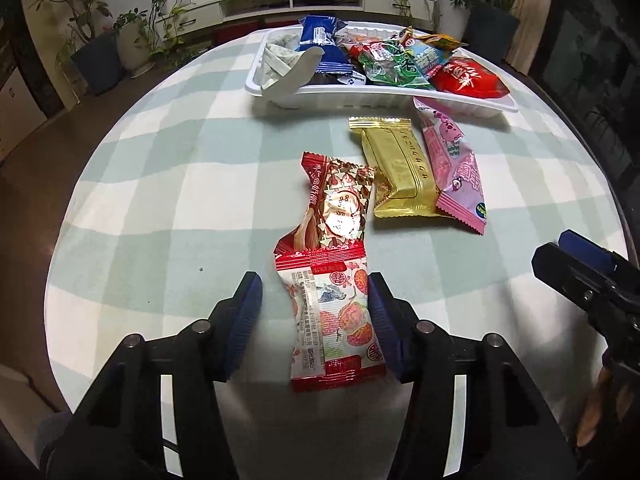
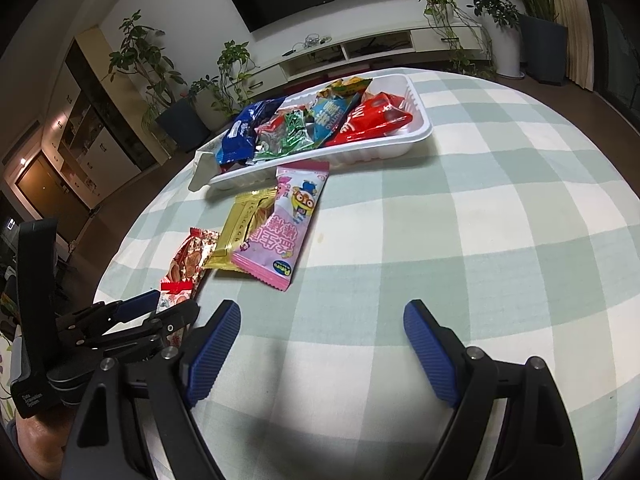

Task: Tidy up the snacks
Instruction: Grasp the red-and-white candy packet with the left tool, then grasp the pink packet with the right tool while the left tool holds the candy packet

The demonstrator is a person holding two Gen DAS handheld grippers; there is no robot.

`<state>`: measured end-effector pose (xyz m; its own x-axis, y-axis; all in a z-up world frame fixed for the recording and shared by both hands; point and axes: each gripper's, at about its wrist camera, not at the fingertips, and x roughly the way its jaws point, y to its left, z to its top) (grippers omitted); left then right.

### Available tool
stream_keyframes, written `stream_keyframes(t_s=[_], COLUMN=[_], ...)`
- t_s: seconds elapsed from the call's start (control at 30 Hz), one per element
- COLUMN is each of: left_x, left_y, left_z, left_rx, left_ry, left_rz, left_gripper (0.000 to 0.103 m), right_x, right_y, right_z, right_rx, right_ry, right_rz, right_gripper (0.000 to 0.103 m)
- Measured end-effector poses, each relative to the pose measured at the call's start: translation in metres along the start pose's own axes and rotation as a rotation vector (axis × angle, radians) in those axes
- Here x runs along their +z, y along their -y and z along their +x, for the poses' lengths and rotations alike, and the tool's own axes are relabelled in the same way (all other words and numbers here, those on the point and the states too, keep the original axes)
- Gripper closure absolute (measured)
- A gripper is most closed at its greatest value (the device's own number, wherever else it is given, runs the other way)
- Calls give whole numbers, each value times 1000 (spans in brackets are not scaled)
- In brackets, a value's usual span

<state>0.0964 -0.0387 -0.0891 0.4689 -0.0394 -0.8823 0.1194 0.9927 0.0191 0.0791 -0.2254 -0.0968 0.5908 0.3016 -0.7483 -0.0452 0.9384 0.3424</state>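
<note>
We read "Pororo" in the small round logo at the near end of the pink snack packet [image 2: 280,232], which lies on the worktop just beside the white tray [image 2: 416,136]. White lettering on the left gripper's black body [image 2: 30,398] seems to say "Data Collection System". Other wrapper print is too small or blurred.
</note>
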Motion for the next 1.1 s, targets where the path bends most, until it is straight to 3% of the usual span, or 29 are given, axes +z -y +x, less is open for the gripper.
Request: stream_keyframes(t_s=[0.07, 0.2, 0.53, 0.8, 0.97, 1.1], left_x=[-1, -2, -19, -22, -21, -21], left_y=[0, -4, -29, -49, -60, -69], left_z=[-1, -3, -20, -39, -44, -42], left_rx=[1, -13, -102, -74, -85, -92], left_ry=[7, 7, 16, 78, 99, 101], left_rz=[14, 30, -19, -56, -78, -94], left_gripper=[63, 70, 72, 72, 72, 72], right_x=[0, -2, 4, 47, 78, 85], right_y=[0, 0, 2, -12, -29, -39], right_z=[1, 3, 5, 16, 48, 70], right_rx=[-2, -8, 12, -4, -91, -165], right_ry=[-2, -4, -17, -43, -110, -159], right_rz=[0, -3, 16, 16, -11, -49], right_gripper=[17, 17, 22, 29, 39, 40])
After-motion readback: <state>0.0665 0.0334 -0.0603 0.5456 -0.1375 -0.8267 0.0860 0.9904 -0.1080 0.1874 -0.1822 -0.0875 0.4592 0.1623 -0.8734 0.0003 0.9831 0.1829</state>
